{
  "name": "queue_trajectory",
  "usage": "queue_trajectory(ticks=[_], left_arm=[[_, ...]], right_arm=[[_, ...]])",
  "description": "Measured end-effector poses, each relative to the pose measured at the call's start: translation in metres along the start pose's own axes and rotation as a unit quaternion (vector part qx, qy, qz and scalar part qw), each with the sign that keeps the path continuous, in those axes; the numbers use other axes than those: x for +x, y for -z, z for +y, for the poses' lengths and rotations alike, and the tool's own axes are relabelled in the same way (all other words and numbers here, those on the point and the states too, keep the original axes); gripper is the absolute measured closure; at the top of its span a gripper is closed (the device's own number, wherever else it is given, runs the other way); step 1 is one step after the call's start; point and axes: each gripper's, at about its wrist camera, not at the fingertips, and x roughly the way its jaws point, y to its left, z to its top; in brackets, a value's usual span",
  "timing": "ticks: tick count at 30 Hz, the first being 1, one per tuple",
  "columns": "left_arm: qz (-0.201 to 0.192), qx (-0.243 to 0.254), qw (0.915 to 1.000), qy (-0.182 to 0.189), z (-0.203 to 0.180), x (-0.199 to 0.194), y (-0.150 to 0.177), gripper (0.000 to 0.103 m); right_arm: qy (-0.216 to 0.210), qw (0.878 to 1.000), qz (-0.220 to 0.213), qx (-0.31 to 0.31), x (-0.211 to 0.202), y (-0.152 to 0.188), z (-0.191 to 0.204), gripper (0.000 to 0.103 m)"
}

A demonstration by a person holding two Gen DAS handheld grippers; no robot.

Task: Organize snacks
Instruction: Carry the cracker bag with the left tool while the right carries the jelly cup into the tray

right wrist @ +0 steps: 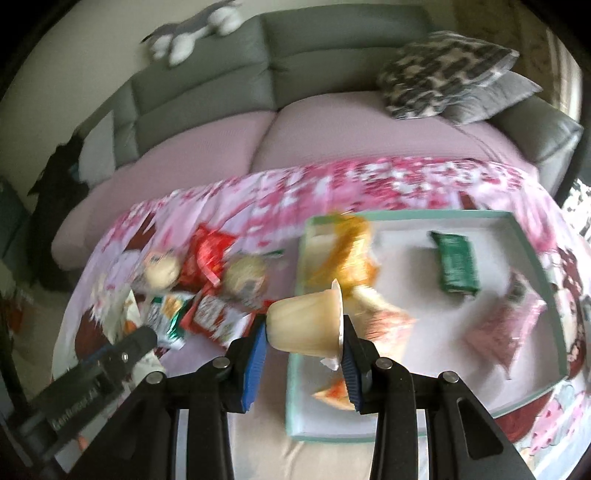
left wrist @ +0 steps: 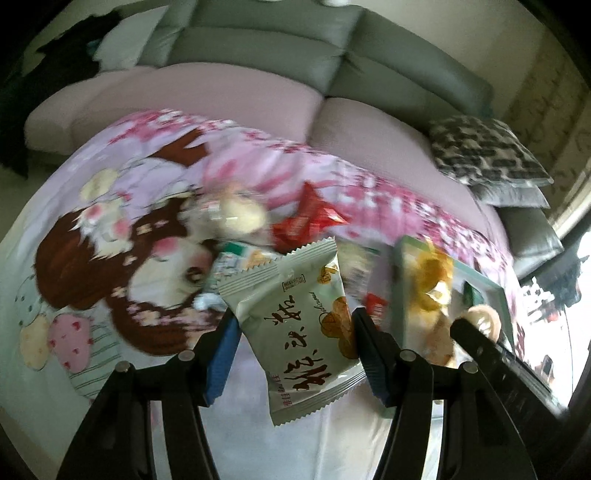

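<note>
left gripper (left wrist: pixel 293 332), chinese-lettered packet (left wrist: pixel 295 325)

A living room in a home

A big grey sofa (right wrist: pixel 280 74) with pink seat covers fills the top of both views. A patterned cushion (right wrist: pixel 443 74) sits at the upper right, and a soft toy animal (right wrist: pixel 192 33) lies on the sofa back at the upper left. A pink cartoon cloth (left wrist: pixel 122 229) covers the table in front, with snack packets (right wrist: pixel 210 258) on it.
</note>
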Motion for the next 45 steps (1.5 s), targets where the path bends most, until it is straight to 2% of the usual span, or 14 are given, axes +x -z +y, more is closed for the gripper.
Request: queue_trajectory(ticks=[7, 15, 25, 38, 45], left_arm=[[0.014, 0.066, 0.9971, 0.035, -0.056, 0.011, 0.008, 0.04], [0.041, 0.123, 0.9909, 0.038, -0.097, 0.039, 0.015, 0.04], [0.043, 0.176, 0.983, 0.031, -0.125, 0.064, 0.02, 0.04], [0.047, 0.196, 0.9787, 0.037, -0.146, 0.076, 0.023, 0.04], [0.052, 0.192, 0.9793, 0.038, -0.146, 0.07, 0.022, 0.03]], right_arm=[[0.04, 0.997, -0.008, 0.072, -0.008, -0.009, -0.063, 0.063], [0.063, 0.991, 0.005, 0.122, -0.001, -0.005, -0.108, 0.063], [0.058, 0.988, 0.027, 0.139, 0.015, 0.001, -0.118, 0.063], [0.058, 0.986, 0.035, 0.15, 0.02, -0.001, -0.127, 0.063], [0.059, 0.986, 0.028, 0.156, 0.015, -0.002, -0.13, 0.063]])
